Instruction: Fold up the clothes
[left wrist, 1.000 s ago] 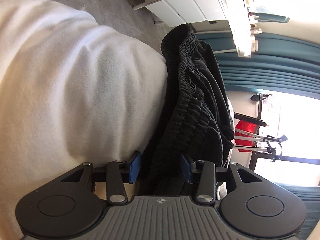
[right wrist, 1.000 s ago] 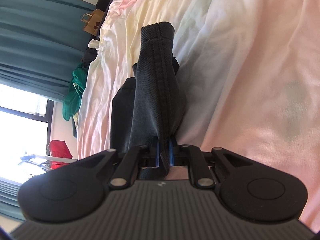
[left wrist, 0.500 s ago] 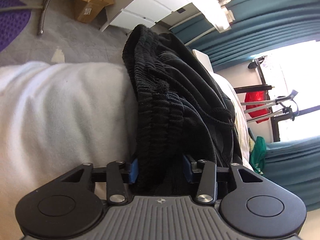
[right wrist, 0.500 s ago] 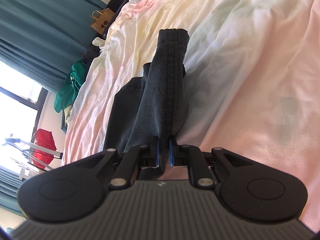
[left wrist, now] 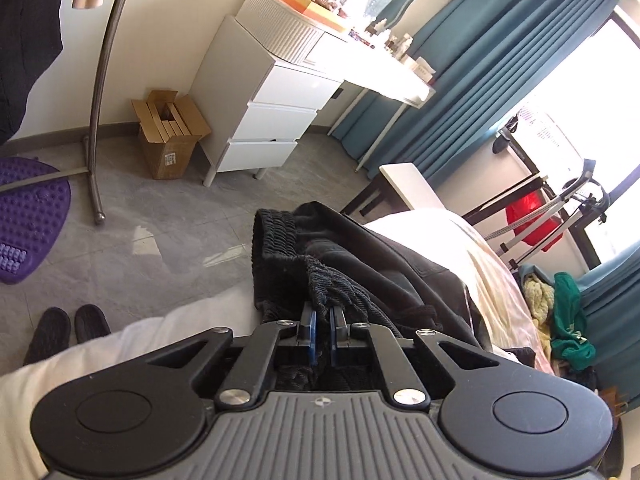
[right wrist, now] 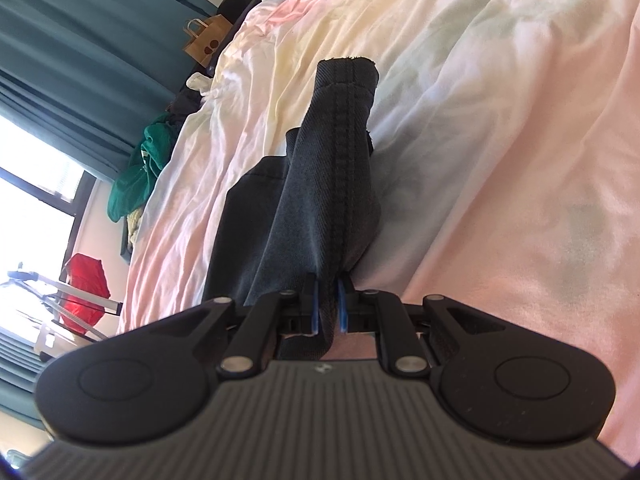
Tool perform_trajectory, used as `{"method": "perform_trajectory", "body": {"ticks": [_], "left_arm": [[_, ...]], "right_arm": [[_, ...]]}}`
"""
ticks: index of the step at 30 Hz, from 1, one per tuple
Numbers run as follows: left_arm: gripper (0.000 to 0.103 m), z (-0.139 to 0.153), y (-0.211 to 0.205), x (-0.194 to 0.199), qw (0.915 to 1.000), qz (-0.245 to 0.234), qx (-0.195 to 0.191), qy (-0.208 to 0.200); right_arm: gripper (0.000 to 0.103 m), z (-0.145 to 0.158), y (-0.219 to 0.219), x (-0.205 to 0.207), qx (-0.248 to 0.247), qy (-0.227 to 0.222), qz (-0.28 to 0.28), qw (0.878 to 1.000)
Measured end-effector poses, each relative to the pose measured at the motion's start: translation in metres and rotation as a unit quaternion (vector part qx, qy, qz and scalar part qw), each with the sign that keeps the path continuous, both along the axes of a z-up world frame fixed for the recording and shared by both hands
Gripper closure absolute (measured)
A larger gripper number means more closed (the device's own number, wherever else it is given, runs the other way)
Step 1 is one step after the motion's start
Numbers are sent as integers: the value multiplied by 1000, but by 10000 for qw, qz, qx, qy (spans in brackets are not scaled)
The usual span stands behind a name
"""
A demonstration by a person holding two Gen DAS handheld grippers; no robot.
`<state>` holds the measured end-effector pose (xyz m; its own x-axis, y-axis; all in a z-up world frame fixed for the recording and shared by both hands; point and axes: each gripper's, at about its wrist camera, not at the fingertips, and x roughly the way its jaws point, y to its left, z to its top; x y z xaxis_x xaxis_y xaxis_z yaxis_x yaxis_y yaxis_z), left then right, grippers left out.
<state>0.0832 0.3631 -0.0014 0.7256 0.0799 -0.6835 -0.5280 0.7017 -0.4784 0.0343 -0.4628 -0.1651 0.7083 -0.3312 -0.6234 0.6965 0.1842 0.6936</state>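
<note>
- My left tongs sit clenched on the ribbed elastic waistband of the black trousers, the blue pads pressed close with a bunch of cloth between them.
- My right tongs pinch a stitched seam of the same dark garment, whose leg stands up in a ridge ahead of the fingers and blocks part of the bed behind it.
- The trousers lie on the bed, over the pale pink and yellow bedsheet; in the left view a white blanket fills the near left corner beside the waistband.
- Past the bed's edge, a pair of dark slippers rests on the grey floor, near a purple mat.
- Farther off stand a curved metal stand, an open cardboard box and a white chest of drawers.
- Teal curtains hang at the far wall, with a heap of green clothing at the bedside.
- In the right view a brown paper bag stands beyond the head of the bed.
</note>
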Motion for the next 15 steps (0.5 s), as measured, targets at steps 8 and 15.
{"method": "perform_trajectory", "body": {"ticks": [8,15], "left_arm": [[92,-11,11,-16,9996,167,-75,193],[46,-20,13,-43,9983,314,-423,231]], "right_arm": [[91,-2,-1,1,46,6,-3,10000],[91,-4,-3,-3,178,-41,-33,9998]]}}
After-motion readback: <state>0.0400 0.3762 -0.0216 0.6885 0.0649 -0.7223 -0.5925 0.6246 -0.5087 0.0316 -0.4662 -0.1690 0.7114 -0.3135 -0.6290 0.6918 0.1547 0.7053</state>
